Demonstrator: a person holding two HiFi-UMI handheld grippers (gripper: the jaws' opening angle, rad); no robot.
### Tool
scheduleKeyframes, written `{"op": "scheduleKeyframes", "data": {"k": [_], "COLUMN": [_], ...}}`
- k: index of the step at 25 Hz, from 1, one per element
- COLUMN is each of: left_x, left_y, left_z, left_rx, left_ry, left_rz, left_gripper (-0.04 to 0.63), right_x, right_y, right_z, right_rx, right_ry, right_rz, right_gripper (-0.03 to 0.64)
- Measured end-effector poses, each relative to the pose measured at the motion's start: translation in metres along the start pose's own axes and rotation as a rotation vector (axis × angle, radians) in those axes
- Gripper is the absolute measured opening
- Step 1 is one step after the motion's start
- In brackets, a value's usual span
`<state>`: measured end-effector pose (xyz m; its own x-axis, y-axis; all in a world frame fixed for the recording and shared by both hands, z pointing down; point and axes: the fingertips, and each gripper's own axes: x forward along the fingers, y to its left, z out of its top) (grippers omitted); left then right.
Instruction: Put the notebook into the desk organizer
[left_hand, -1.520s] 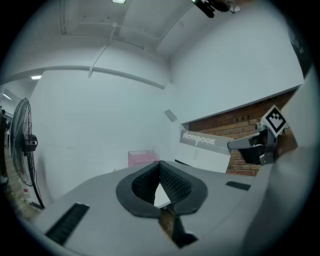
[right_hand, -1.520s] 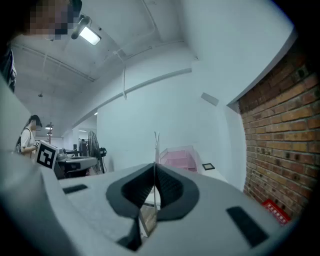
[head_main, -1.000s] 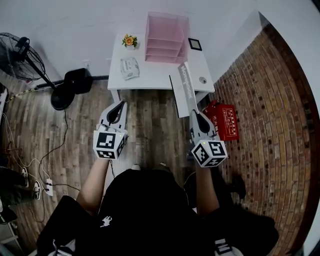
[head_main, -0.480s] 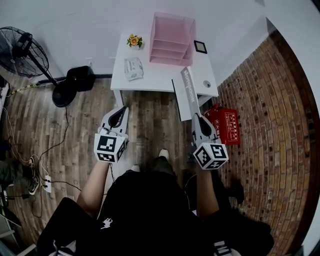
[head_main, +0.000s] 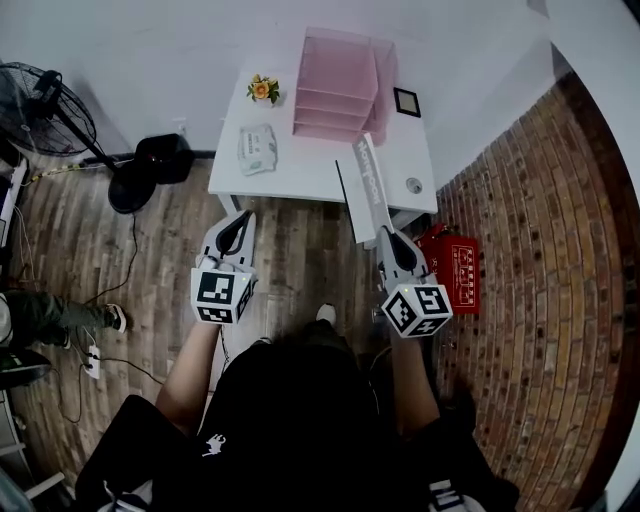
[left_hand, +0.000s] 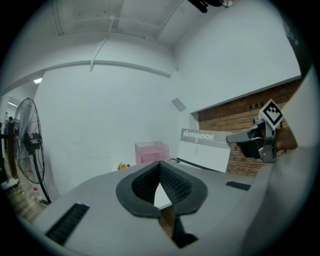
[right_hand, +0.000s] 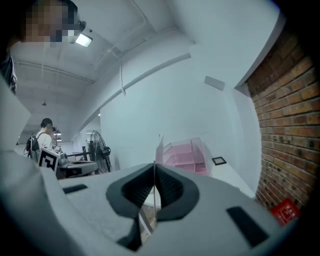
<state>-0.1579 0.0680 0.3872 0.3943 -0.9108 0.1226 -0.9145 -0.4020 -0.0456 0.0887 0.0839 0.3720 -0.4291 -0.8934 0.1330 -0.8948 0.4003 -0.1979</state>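
Note:
The white notebook (head_main: 366, 188), with a grey spine, stands on edge in the air in front of the desk, and my right gripper (head_main: 386, 233) is shut on its near end. In the right gripper view it shows as a thin edge (right_hand: 156, 155) between the pads of the right gripper (right_hand: 154, 192). The pink desk organizer (head_main: 337, 84) (right_hand: 188, 154) (left_hand: 150, 151) sits at the back of the white desk (head_main: 300, 160). My left gripper (head_main: 239, 215) (left_hand: 160, 187) is shut and empty, over the wood floor left of the notebook (left_hand: 206, 150).
On the desk are a flower pot (head_main: 262, 88), a tissue pack (head_main: 257, 148), a small black frame (head_main: 406, 101) and a round knob (head_main: 414, 185). A standing fan (head_main: 42, 104) is at the left, a red box (head_main: 455, 258) by the brick wall, cables and a person's legs (head_main: 50, 315) at far left.
The desk has shifted slightly in view as the person steps forward. Both grippers keep their pose, the notebook still held. Someone's legs have come into view at the far left.

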Motion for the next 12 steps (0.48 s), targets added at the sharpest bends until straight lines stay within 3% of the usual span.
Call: {"op": "scheduleKeyframes", "data": {"k": [12], "left_x": [0.093], "left_y": [-0.045], "left_z": [0.019], "left_rx": [-0.013], "left_ry": [0.024], "left_rz": [0.041], "left_gripper": [0.003], "right_x": [0.044], "right_y": [-0.094], "right_z": [0.003], "right_rx": [0.023], "right_ry": [0.045], "right_rz": [0.089], "right_gripper": [0.009]}}
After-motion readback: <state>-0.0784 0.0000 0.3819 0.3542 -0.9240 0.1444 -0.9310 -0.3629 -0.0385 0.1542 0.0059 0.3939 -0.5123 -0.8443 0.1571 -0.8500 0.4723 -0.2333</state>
